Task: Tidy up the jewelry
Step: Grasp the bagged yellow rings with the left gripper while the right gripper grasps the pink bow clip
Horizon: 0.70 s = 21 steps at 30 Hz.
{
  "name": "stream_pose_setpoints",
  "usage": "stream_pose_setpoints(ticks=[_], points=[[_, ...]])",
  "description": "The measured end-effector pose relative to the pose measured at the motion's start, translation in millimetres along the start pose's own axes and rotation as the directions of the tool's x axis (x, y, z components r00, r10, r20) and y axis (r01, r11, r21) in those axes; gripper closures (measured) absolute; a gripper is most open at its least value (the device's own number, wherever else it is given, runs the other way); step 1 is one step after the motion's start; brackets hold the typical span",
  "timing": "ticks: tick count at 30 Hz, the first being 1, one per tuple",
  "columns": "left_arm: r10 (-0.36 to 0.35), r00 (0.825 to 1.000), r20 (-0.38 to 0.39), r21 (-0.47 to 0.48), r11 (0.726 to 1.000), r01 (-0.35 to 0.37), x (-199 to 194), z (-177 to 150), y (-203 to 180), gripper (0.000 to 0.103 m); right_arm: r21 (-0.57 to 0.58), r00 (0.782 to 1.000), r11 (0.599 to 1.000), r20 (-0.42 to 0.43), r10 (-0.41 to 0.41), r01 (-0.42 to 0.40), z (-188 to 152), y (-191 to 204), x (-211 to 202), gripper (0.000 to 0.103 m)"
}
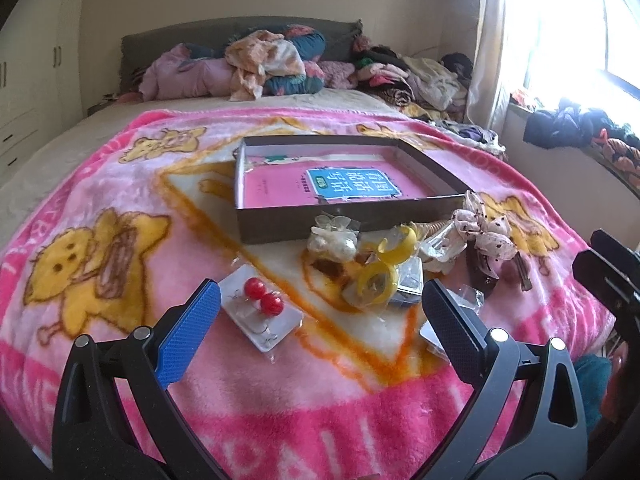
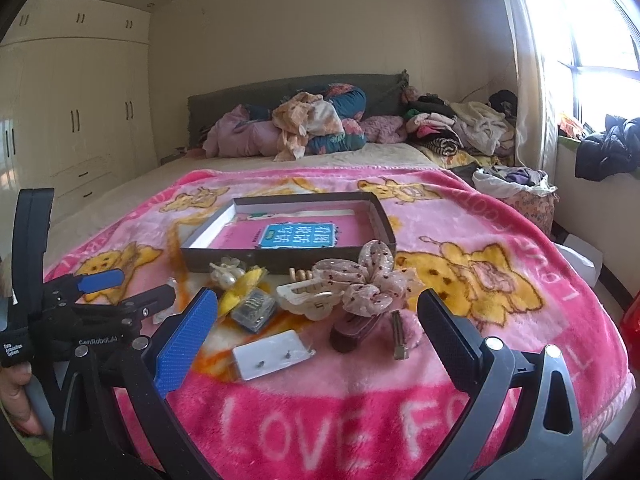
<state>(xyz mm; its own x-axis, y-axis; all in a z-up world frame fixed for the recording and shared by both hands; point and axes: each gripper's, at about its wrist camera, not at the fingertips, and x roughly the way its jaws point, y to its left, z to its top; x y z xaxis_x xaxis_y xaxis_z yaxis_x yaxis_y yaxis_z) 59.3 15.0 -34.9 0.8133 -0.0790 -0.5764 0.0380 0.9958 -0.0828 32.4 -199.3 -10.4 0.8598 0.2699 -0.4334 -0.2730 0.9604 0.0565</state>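
A pile of jewelry and hair pieces lies on a pink blanket (image 1: 120,184) in front of a shallow brown box (image 1: 344,222) with a pink book in it. In the left wrist view: a card of red bead earrings (image 1: 262,305), yellow rings (image 1: 378,278), a pearl clip (image 1: 332,242), a spotted pink bow (image 1: 486,236). My left gripper (image 1: 320,312) is open and empty, just short of the earring card. In the right wrist view: a white stud card (image 2: 272,354), a white claw clip (image 2: 306,296), the bow (image 2: 368,280). My right gripper (image 2: 318,320) is open and empty above the stud card.
Heaped clothes and pillows (image 2: 304,128) lie at the head of the bed. A wardrobe (image 2: 76,112) stands on the left, a bright window (image 2: 592,32) with clothes on its sill on the right. The left gripper also shows in the right wrist view (image 2: 124,292).
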Motion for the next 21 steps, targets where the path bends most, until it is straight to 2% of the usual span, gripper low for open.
stream_pose_setpoints(ticks=[4,15,21], points=[[-0.040,0.999,-0.009,0.020,0.999,0.040,10.2,4.8,-5.6,0.011,0.018,1.000,1.000,-0.020,-0.015,0.016,4.4,-11.9,9.4,0.006],[-0.094,0.995,-0.047,0.086,0.992,0.097,41.9,17.3,-29.5,0.011,0.027,0.994,0.999,-0.096,-0.042,0.045,13.7,-35.8,42.7,0.006],[-0.097,0.992,-0.086,0.118,0.987,0.107,57.3,14.9,-40.0,0.011,0.005,0.986,0.998,-0.153,-0.058,0.059,13.6,-44.3,67.7,0.006]])
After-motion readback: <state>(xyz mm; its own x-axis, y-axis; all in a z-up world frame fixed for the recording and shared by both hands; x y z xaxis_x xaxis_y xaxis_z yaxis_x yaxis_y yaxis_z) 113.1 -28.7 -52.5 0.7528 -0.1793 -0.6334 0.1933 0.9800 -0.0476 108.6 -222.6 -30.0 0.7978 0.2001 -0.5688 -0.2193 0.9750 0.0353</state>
